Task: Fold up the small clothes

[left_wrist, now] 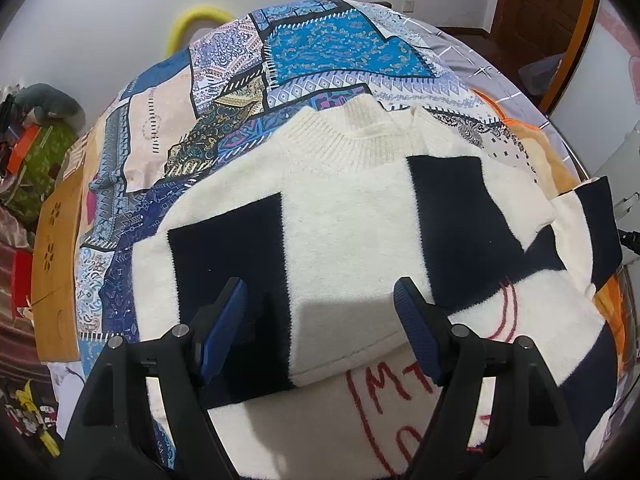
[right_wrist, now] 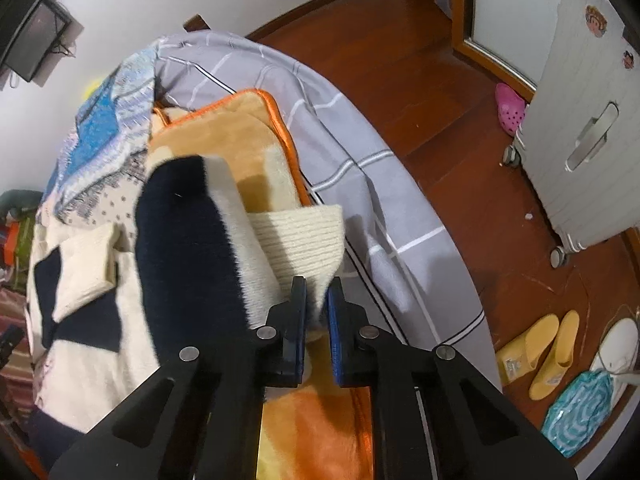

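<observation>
- A wooden board [left_wrist: 54, 248] is seen at the far left, at the edge of the bed.
- The bed is covered by a patchwork blanket [left_wrist: 224, 92] in blue, pink and white.
- A small sweater [left_wrist: 344, 216] — cream with dark navy blocks — is laid flat on the blanket, its ribbed collar pointing away from the left camera.
- One sleeve is folded across the body of the sweater, and red stitched letters can be seen on the near part.
- The left gripper [left_wrist: 320, 312] is held over the near part of the sweater. Its blue fingers [left_wrist: 226, 320] are spread wide apart, and nothing is held between them.
- An orange fleece blanket [right_wrist: 256, 152] lies under the right side of the sweater.
- The right gripper [right_wrist: 317, 308] is closed on the ribbed cuff [right_wrist: 304, 240] of the other sleeve — the sleeve is lifted off the bed.
- A grey sheet [right_wrist: 352, 184] with white lines hangs over the bed's right edge.
- On the wooden floor [right_wrist: 460, 128] to the right are seen a pink shoe [right_wrist: 510, 110], yellow slippers [right_wrist: 540, 356] and a white suitcase [right_wrist: 592, 132].
</observation>
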Tool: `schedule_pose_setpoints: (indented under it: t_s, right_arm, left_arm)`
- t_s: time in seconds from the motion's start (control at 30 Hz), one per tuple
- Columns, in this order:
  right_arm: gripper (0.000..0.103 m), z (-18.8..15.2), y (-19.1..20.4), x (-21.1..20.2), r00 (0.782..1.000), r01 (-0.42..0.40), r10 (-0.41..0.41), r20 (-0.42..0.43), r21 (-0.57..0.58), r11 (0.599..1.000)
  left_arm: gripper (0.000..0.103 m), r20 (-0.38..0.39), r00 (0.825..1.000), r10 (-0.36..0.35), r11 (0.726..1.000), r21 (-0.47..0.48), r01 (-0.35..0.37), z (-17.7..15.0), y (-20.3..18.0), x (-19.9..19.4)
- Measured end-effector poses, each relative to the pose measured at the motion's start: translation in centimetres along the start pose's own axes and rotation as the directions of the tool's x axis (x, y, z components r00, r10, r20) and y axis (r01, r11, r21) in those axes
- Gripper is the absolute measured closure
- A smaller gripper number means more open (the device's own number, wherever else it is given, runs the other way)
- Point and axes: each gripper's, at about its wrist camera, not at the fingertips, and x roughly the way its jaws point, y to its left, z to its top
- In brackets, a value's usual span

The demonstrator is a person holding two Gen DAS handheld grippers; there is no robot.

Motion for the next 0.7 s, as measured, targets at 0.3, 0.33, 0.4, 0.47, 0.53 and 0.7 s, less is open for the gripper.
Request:
schedule_pose_setpoints:
  t_s: [0.3,0.33,0.4,0.47,0.53,0.7]
  right_arm:
    - [0.100,1.5,3.9,-5.0,0.992,-0.039,0.049,0.115,-0.093,0.995]
    - [0.100,1.7,4.4,-5.7,0.990,-0.044,0.058,0.131,-0.104,0.994]
    - [0.100,2.3,6.0,-7.8,0.980,-0.062,0.087,0.179,-0.138,0.989]
    - [0.100,2.8,7.7,-9.7,0.969,-0.079,0.116,0.217,-0.174,0.982]
    - [0.100,3.1,9.6,-11.6,0.957,-0.078,0.136,0.255,-0.225,0.971]
    - [0.100,3.2,11.8,-13.3,0.945,-0.042,0.127,0.302,-0.273,0.961]
  left_arm:
    - [0.028,0.049,0.999,-0.001,1.000,-0.014,0.002,-0.3,0.9,-2.4]
    - [0.028,0.053,0.999,-0.002,1.000,-0.015,0.002,-0.3,0.9,-2.6]
    - [0.028,0.065,0.998,-0.005,1.000,-0.017,0.006,-0.4,1.1,-3.2]
    - [0.028,0.080,0.997,-0.009,1.000,-0.019,0.011,-0.5,1.3,-3.8]
    - [0.028,0.097,0.995,-0.017,1.000,-0.022,0.019,-0.7,1.4,-4.6]
    - [0.028,0.127,0.992,-0.022,0.999,-0.023,0.025,-1.2,1.8,-6.1]
